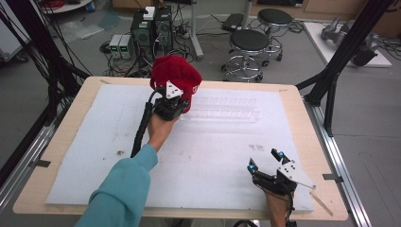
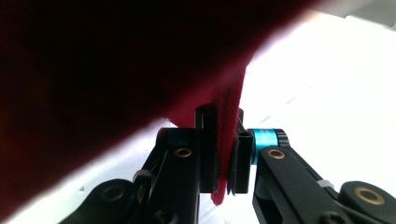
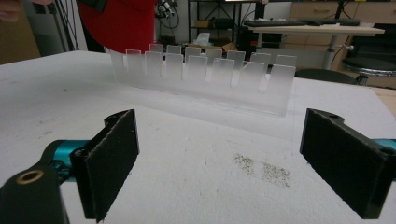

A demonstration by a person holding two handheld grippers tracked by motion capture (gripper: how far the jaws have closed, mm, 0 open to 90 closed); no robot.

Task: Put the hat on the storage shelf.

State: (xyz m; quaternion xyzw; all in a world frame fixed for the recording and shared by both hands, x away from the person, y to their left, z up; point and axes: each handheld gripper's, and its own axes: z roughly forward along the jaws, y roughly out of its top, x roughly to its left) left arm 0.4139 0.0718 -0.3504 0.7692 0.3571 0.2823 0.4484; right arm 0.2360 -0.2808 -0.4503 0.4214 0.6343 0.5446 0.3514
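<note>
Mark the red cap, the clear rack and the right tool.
red cap (image 1: pixel 176 73), high view, top of its crown
clear rack (image 3: pixel 205 70), right gripper view, a middle divider
right tool (image 1: pixel 265 160), high view, between its open tips

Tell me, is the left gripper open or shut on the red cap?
Shut on it. In the left gripper view the left gripper pinches an edge of the red cap between its black jaws, holding it above the table.

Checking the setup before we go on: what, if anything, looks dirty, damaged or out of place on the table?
Dark specks soil the white mat ahead of the right claw, and more near its left edge. Nothing looks damaged or askew.
</note>
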